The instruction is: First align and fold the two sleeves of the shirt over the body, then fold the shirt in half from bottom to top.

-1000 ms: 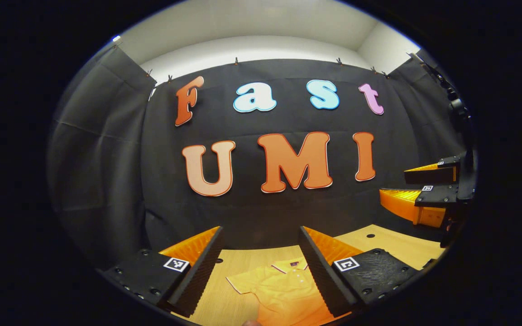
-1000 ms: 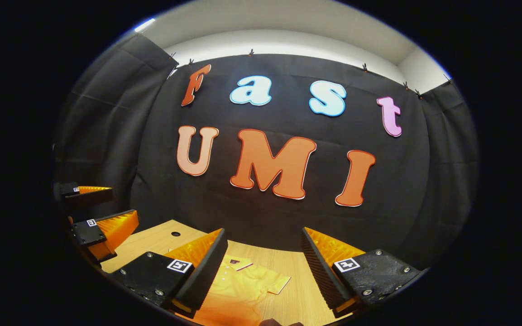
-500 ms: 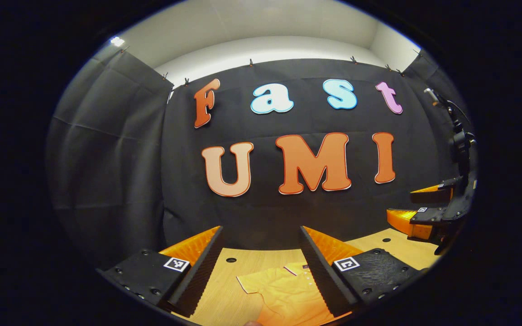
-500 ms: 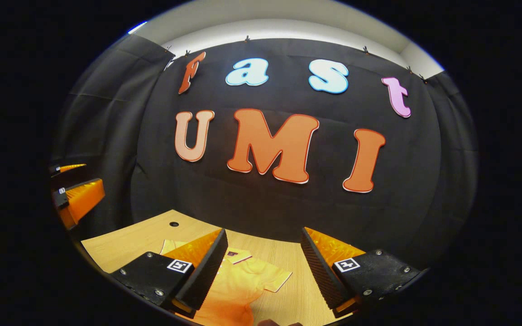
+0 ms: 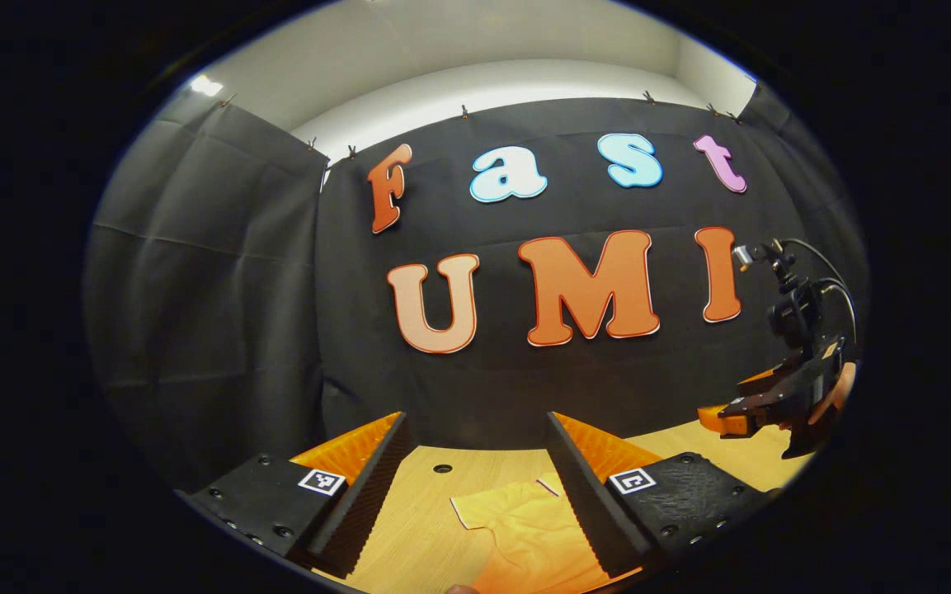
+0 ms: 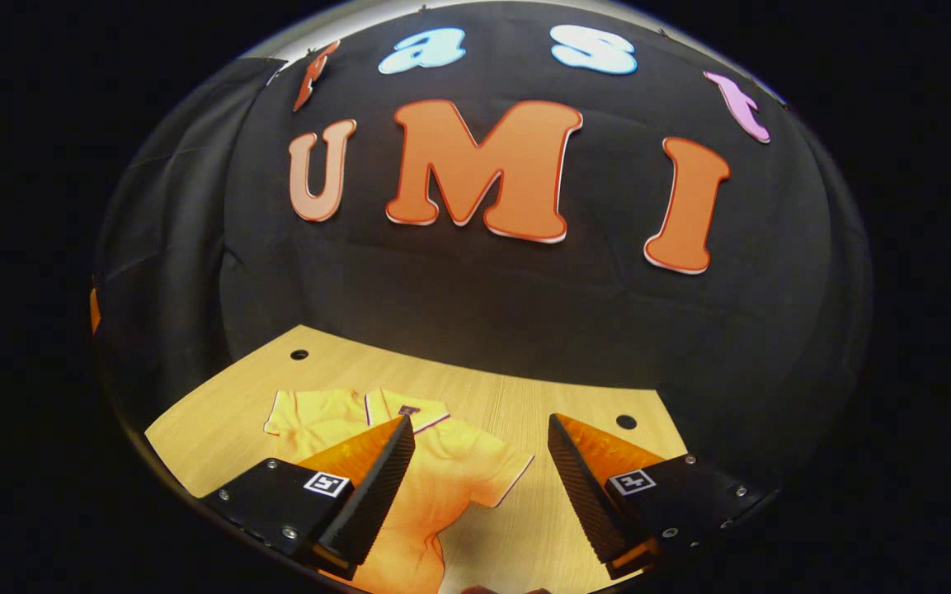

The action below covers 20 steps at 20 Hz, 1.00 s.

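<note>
Both claws up above the shirt, no sleeve taken yet.

The left gripper (image 5: 475,483) is wide open and holds nothing, with the yellow shirt (image 6: 434,478) flat on the wooden table (image 6: 574,400) below; it should drop onto the left sleeve (image 5: 496,507) at its hem. The right gripper (image 6: 479,487), equally wide and bare, hangs above the right sleeve (image 6: 500,478) and wants the same edge grip.
</note>
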{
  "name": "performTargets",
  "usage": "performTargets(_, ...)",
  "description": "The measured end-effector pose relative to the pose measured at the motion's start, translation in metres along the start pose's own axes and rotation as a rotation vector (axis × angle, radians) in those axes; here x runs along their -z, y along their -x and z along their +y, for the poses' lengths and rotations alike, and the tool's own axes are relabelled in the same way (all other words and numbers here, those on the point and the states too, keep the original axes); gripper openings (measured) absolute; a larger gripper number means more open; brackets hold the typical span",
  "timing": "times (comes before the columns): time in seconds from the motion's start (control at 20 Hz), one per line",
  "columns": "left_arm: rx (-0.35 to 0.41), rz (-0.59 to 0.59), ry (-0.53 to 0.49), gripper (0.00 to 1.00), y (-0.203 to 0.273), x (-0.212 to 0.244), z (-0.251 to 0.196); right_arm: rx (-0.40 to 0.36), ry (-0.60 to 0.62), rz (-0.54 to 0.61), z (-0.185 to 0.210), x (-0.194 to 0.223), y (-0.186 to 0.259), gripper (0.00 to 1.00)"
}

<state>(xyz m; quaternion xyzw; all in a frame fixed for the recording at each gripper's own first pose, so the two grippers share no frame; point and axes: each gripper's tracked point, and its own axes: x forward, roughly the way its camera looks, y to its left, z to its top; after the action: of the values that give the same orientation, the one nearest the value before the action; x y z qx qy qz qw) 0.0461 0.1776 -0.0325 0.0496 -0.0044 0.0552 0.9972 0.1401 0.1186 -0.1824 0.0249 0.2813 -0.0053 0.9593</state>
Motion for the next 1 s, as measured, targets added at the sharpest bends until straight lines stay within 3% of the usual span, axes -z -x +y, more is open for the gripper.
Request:
performTargets(0.4, -0.102, 0.047, -0.025, 1.00, 0.002, 0.016, 0.015, -0.028, -0.131, 0.294, -0.020, 0.062, -0.072, 0.98)
performTargets(0.6, -0.139, 0.070, -0.039, 1.00, 0.000, 0.024, 0.017, -0.021, -0.141, 0.436, -0.030, 0.097, -0.103, 0.99)
performTargets(1.0, -0.160, 0.119, -0.069, 1.00, -0.008, 0.035, 0.004, -0.038, -0.192, 0.669, -0.033, 0.156, -0.153, 0.97)
